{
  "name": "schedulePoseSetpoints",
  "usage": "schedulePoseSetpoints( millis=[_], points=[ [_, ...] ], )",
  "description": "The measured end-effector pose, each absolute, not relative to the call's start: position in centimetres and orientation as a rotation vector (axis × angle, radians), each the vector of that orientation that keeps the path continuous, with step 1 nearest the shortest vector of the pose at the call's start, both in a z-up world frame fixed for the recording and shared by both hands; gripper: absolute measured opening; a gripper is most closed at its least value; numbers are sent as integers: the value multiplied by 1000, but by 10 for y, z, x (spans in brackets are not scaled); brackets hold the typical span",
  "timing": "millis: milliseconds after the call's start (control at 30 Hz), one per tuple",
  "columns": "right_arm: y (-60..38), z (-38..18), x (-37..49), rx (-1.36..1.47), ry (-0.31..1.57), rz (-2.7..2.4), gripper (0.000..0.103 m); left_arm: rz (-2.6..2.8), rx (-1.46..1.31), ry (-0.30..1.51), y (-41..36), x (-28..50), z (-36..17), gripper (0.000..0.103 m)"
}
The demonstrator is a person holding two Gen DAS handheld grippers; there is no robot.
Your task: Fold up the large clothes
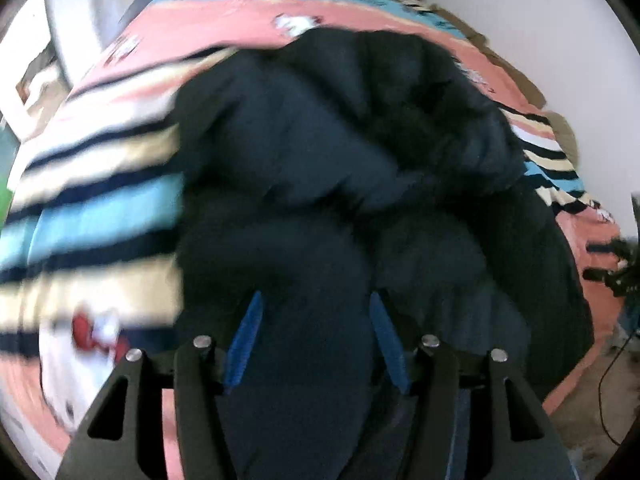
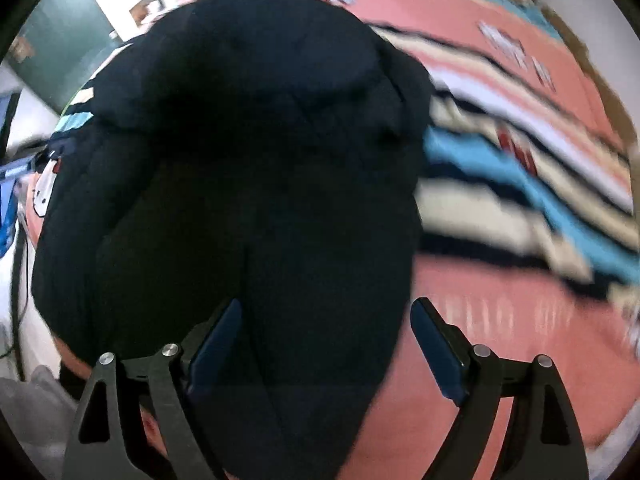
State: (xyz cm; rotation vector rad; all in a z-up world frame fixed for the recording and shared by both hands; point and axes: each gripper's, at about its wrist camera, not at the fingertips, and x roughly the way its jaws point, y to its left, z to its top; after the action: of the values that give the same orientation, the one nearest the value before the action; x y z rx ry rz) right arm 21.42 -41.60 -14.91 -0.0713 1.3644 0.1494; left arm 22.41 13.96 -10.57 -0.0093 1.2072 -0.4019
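Observation:
A large dark navy padded jacket [image 1: 360, 168] lies bunched on a striped bedspread [image 1: 100, 208]. My left gripper [image 1: 316, 300] is open, its blue-padded fingers [image 1: 250, 332] spread over the jacket's near part. In the right wrist view the same jacket [image 2: 256, 140] fills the middle and left. My right gripper [image 2: 326, 308] is open wide, the left finger over the jacket, the right finger [image 2: 434, 340] over the pink part of the bedspread [image 2: 500, 320]. Whether the fingers touch the cloth I cannot tell. Both views are motion-blurred.
The bedspread has pink, cream, blue and dark stripes with cartoon prints. The bed's right edge, floor and a black cable [image 1: 604, 400] show in the left wrist view. A green cabinet [image 2: 64, 52] and white furniture stand past the bed's left side.

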Motion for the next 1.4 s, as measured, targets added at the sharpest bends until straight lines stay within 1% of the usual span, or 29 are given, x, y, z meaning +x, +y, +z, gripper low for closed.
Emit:
schedulePoseSetpoints(
  millis=[100,300,367,467,567,667,733,767,800,833,867,900,933,967,1000,1100,1300,1400],
  points=[
    [-433,-168,174,36,1431,132,87,-349,-107,1264,187,192,-121,55],
    [-446,-202,139,220,1506,163,87,-354,-353,1359,245,149,-151,55],
    [-446,-214,131,281,1532,187,88,-424,-456,1401,249,139,-161,55],
    [-443,-229,124,359,1563,218,88,-482,-537,1442,247,125,-176,56],
    [-444,-239,120,434,1557,240,88,-547,-594,1486,243,113,-191,62],
    [-444,-246,116,495,1539,261,88,-596,-623,1497,238,102,-201,63],
    [-446,-248,113,511,1517,268,82,-615,-654,1481,235,97,-200,63],
    [-445,-249,111,523,1503,278,72,-628,-663,1468,232,95,-199,63],
    [-448,-245,100,530,1494,282,66,-638,-662,1458,229,93,-198,63],
    [-447,-246,99,539,1483,285,63,-648,-651,1441,224,92,-195,63],
    [-445,-244,98,540,1475,287,57,-658,-640,1426,221,92,-192,62],
    [-442,-241,98,533,1465,292,45,-665,-626,1409,217,93,-188,59],
    [-440,-236,99,517,1447,299,39,-672,-608,1384,214,92,-183,52],
    [-437,-232,95,511,1431,305,29,-689,-609,1359,212,90,-176,35],
    [-435,-225,95,511,1404,316,23,-705,-622,1336,209,91,-172,24],
    [-427,-203,101,494,1321,360,19,-757,-627,1240,202,91,-143,17],
    [-422,-153,111,496,1151,411,18,-814,-651,1051,193,112,-82,16],
    [-432,-123,119,527,1044,417,18,-831,-757,949,204,137,-53,16]
  ],
)
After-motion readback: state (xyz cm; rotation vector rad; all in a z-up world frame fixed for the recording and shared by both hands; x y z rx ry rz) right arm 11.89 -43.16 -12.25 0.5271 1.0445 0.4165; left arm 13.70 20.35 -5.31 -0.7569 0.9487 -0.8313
